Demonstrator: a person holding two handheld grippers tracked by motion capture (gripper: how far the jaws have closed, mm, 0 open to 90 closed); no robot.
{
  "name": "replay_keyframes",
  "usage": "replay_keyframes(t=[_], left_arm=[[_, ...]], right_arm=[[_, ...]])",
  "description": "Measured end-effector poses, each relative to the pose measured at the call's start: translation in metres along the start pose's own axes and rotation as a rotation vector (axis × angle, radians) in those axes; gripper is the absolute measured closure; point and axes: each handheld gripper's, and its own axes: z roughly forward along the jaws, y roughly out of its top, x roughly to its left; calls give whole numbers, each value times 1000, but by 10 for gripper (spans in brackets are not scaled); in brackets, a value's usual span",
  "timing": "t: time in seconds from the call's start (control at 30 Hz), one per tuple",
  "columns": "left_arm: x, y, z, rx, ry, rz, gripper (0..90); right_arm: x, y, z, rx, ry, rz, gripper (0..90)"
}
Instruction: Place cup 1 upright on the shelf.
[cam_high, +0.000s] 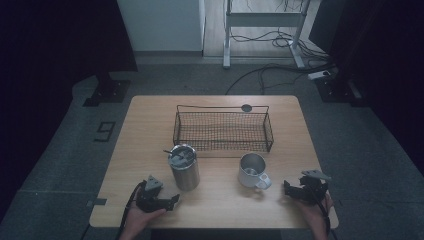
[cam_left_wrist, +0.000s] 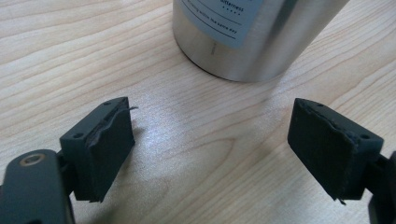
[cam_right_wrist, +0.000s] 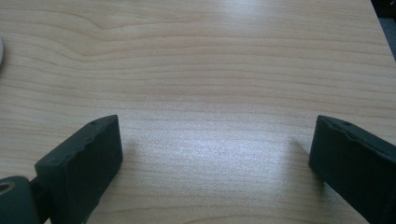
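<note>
At the near edge of the wooden tabletop (cam_high: 215, 202), the left tool (cam_high: 172, 201) rests low in the person's left hand (cam_high: 141, 218), its jaws spread wide apart with nothing between them; in the left gripper view the two black pads (cam_left_wrist: 109, 144) frame bare wood, and the foot of the steel tumbler (cam_left_wrist: 252, 39) stands just ahead of them, not touching. On the other side the right tool (cam_high: 288, 188) sits in the person's right hand (cam_high: 315, 212), its jaws likewise wide apart and holding nothing; the right gripper view shows wood grain between the pads (cam_right_wrist: 88, 163). A little farther in, the steel tumbler (cam_high: 184, 167) stands upright just beyond the left tool, with a lid on top. To its right, well apart from it, the white mug (cam_high: 253, 170) stands upright with its handle turned toward the right tool, near that tool but clear of it. Behind both, a black wire basket (cam_high: 223, 131) sits across the middle of the tabletop. Beyond the far edge, the grey floor (cam_high: 200, 80) carries cables (cam_high: 270, 70) and the white legs of a frame (cam_high: 227, 40).
</note>
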Motion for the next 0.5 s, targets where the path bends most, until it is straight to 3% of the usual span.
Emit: replay_keyframes(t=[0.33, 0.5], left_arm=[[0, 1, -14, -44, 0, -25, 144], [3, 2, -16, -60, -15, -65, 143]], right_arm=[[0, 0, 0, 1, 1, 0, 22], [0, -1, -1, -1, 2, -2, 33]])
